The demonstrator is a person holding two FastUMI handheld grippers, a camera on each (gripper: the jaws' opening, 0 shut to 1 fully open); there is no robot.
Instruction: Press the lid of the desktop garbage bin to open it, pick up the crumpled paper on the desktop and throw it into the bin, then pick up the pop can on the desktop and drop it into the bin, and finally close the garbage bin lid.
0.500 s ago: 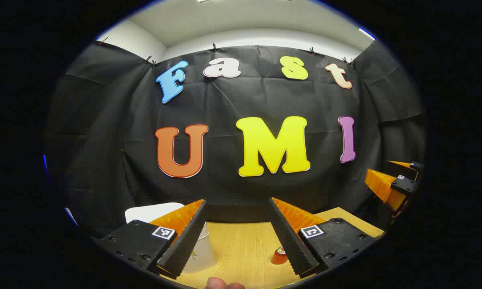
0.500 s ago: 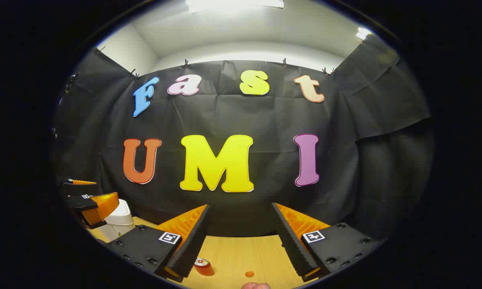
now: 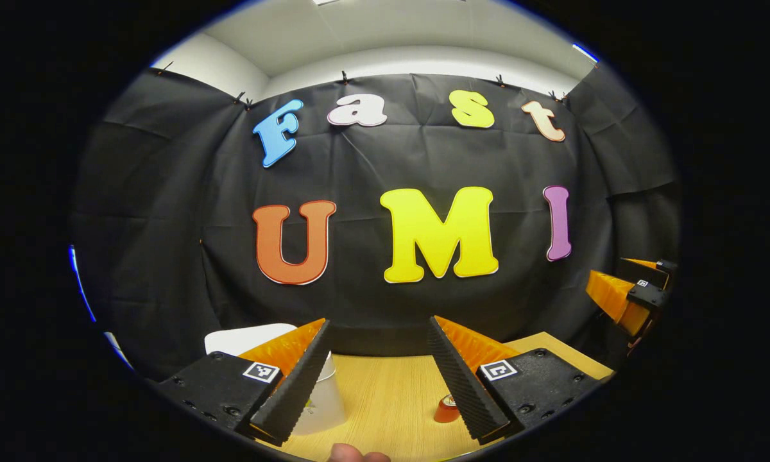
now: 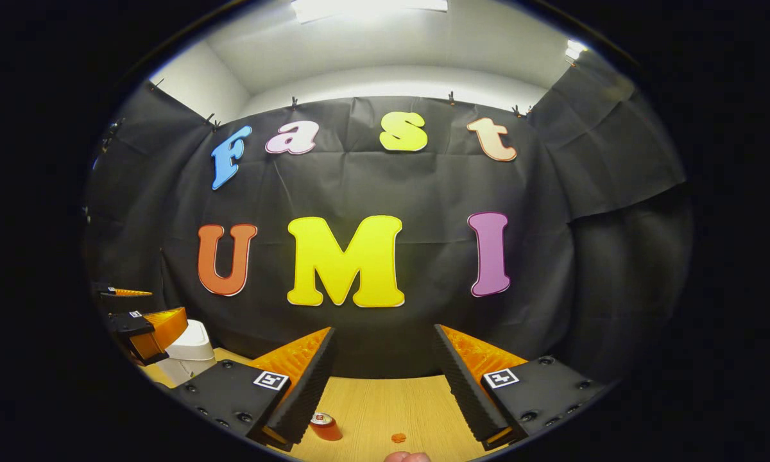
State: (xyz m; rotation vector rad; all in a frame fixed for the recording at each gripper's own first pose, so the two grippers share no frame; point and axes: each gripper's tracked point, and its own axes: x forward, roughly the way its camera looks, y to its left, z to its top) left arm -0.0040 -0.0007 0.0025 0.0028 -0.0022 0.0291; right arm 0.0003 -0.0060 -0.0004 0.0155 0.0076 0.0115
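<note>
A white bin (image 3: 324, 404) stands on the wooden desktop (image 3: 385, 398), partly behind my left gripper's near finger, and its lid (image 3: 250, 337) lies flat on top. A red pop can (image 3: 447, 409) stands upright on the desktop by the other finger. My left gripper (image 3: 378, 321) is held above the desktop, open, with nothing between its fingers. My right gripper (image 4: 384, 329) is also open and holds nothing, with the can (image 4: 324, 425) low beside its left finger. The bin (image 4: 189, 350) sits far left in that view, behind the left gripper (image 4: 147, 307).
A small orange scrap (image 4: 398, 438) lies on the desktop (image 4: 385, 404) near the front. The right gripper (image 3: 616, 282) hangs at the far right in the left gripper view. A fingertip of a hand (image 3: 353, 454) shows at the bottom edge. Black cloth walls close the back.
Both views have drifted only slightly. Both grippers stay open, and the can and the bin have not moved.
</note>
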